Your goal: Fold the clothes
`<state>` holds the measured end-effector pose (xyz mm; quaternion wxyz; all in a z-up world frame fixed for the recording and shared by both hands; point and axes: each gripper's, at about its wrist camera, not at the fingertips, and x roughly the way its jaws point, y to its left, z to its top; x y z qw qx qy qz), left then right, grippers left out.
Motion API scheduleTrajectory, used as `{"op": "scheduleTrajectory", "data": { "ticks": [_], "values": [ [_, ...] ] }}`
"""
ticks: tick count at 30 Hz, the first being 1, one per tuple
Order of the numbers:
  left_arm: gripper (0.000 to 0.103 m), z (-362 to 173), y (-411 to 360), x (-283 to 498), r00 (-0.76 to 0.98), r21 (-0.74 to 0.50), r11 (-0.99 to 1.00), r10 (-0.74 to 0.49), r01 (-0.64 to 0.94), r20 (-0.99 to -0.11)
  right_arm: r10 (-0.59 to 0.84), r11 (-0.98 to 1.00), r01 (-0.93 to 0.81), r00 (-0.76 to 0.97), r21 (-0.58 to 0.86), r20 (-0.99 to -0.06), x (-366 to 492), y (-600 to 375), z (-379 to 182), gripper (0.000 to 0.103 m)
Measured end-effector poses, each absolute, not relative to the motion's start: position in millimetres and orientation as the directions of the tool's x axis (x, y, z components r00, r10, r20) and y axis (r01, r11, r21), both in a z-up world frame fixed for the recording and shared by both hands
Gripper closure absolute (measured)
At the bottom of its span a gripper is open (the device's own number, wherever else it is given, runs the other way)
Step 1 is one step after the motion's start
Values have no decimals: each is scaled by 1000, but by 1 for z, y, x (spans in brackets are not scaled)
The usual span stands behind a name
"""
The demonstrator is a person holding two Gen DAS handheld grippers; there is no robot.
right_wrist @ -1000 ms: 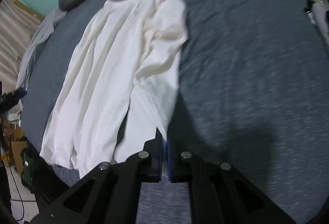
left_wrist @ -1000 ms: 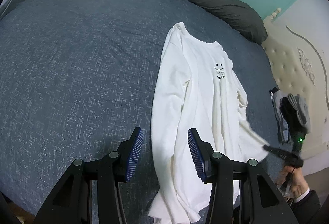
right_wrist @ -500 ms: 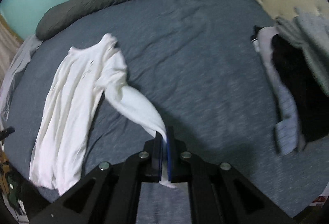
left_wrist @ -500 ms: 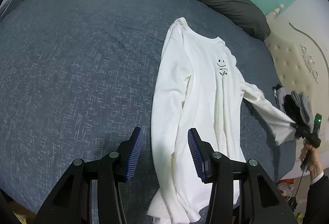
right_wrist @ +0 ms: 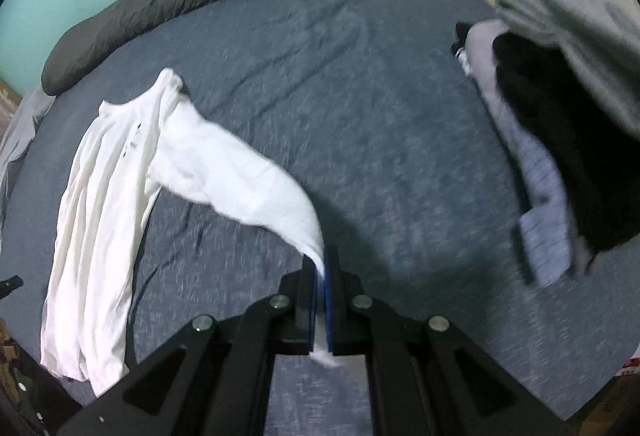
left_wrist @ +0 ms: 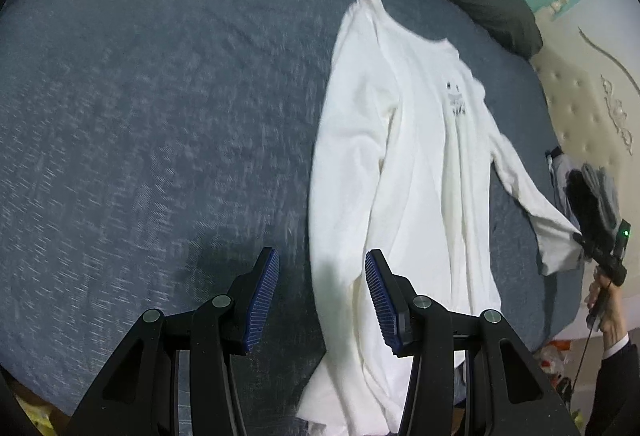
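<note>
Shirt (left_wrist: 404, 163) flat on bed (left_wrist: 160, 95), ahead of released left claw (left_wrist: 322, 300). Right claw (right_wrist: 322, 276) clenched on sleeve cuff (right_wrist: 308, 232), held out sideways. We keep sleeve taut, lay without wrinkle.

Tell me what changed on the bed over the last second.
The right gripper, clamped on the sleeve throughout, has pulled it off the white shirt out sideways toward the clothes pile. The left gripper stayed open above the hem; the shirt's body kept its place.
</note>
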<state>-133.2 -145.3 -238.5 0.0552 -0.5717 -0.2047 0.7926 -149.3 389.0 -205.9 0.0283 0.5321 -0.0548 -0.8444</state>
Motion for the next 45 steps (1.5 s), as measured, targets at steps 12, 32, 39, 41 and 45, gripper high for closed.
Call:
{"op": "scheduleTrajectory", "data": {
  "ticks": [12, 32, 39, 41, 45],
  "values": [
    [55, -296, -133, -121, -212, -429, -890, 394, 155, -895, -142, -989, 29, -437, 144, -888, -134, 370, -200, 99],
    [101, -257, -153, -110, -297, -441, -892, 396, 101, -869, -184, -972, -54, -437, 229, -880, -130, 384, -193, 82],
    [101, -207, -203, -118, -375, -336, -935, 271, 118, -886, -203, -971, -18, -456, 237, -866, -131, 368, -185, 82],
    [101, -194, -214, -127, -389, -292, -949, 225, 121, -893, -207, -971, -11, -456, 238, -866, -132, 362, -185, 82],
    [101, -171, -233, -147, -410, -208, -972, 145, 113, -900, -216, -971, 4, -454, 240, -864, -133, 351, -184, 82]
  ]
}}
